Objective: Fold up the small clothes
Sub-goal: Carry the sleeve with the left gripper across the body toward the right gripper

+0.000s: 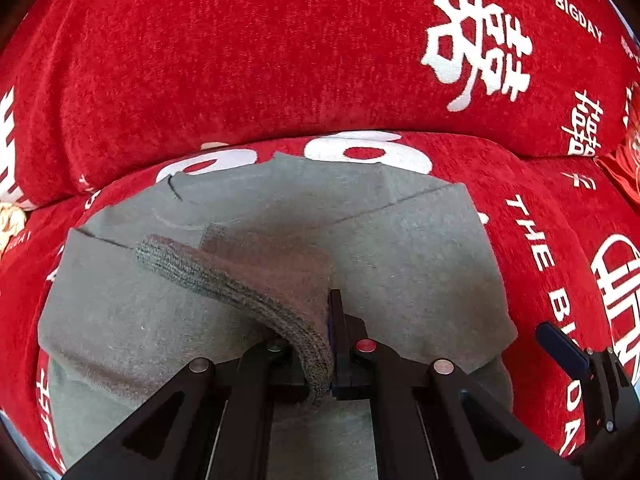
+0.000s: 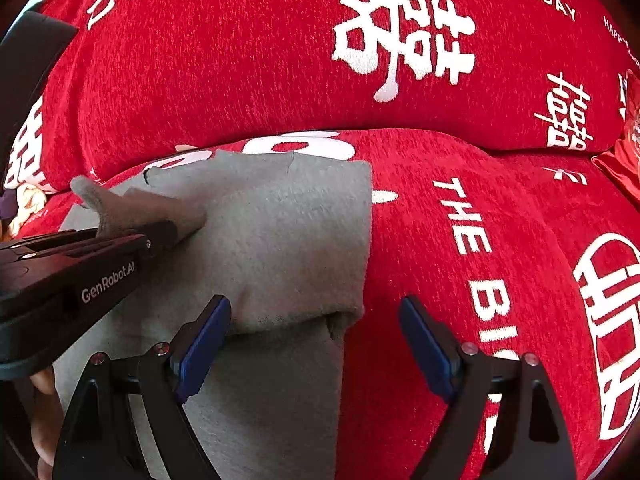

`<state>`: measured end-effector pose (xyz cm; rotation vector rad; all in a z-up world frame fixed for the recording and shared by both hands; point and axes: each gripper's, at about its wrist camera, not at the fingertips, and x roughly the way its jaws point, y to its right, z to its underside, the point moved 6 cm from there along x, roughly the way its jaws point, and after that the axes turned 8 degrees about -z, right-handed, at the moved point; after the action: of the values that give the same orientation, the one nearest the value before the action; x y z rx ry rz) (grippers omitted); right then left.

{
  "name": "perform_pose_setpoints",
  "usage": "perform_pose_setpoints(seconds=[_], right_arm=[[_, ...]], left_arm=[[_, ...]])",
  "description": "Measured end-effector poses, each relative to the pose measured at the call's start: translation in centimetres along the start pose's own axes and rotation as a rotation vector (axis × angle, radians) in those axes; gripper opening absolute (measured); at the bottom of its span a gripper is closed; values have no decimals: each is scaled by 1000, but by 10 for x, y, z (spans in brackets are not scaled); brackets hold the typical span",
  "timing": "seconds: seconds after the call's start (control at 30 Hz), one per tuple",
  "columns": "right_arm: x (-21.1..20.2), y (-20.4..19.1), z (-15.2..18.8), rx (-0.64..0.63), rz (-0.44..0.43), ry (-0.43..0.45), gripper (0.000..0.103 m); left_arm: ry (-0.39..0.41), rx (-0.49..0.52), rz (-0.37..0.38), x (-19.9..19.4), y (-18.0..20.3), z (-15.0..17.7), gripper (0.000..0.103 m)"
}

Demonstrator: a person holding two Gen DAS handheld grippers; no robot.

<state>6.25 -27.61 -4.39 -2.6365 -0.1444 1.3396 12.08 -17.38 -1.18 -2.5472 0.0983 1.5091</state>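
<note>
A grey sweatshirt (image 1: 400,256) lies flat on the red sofa seat, folded along its right side (image 2: 288,240). My left gripper (image 1: 320,344) is shut on the ribbed cuff (image 1: 224,280) of its sleeve, which lies drawn across the garment's body. From the right wrist view the left gripper (image 2: 160,232) comes in from the left with the cuff (image 2: 120,204) sticking out of its tip. My right gripper (image 2: 314,320) is open and low over the garment's near right corner, its left pad (image 2: 204,344) over the cloth and its right pad (image 2: 428,348) over the red cover. Nothing is between them.
The seat cushion (image 2: 460,240) and back cushion (image 1: 240,60) wear a red cover with white characters. A cream cloth (image 1: 10,220) sits at the far left. A red packet (image 1: 620,172) lies at the far right. A hand (image 2: 42,400) holds the left gripper.
</note>
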Motion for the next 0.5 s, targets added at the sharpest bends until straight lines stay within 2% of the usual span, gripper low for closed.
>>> perform_pose_setpoints(seconds=[0.33, 0.5], right_arm=[[-1, 5, 8, -11, 12, -7, 88], [-1, 5, 10, -12, 8, -10, 88]], left_arm=[[-28, 40, 17, 11, 9, 6, 7], [-61, 18, 89, 15, 5, 9, 8]])
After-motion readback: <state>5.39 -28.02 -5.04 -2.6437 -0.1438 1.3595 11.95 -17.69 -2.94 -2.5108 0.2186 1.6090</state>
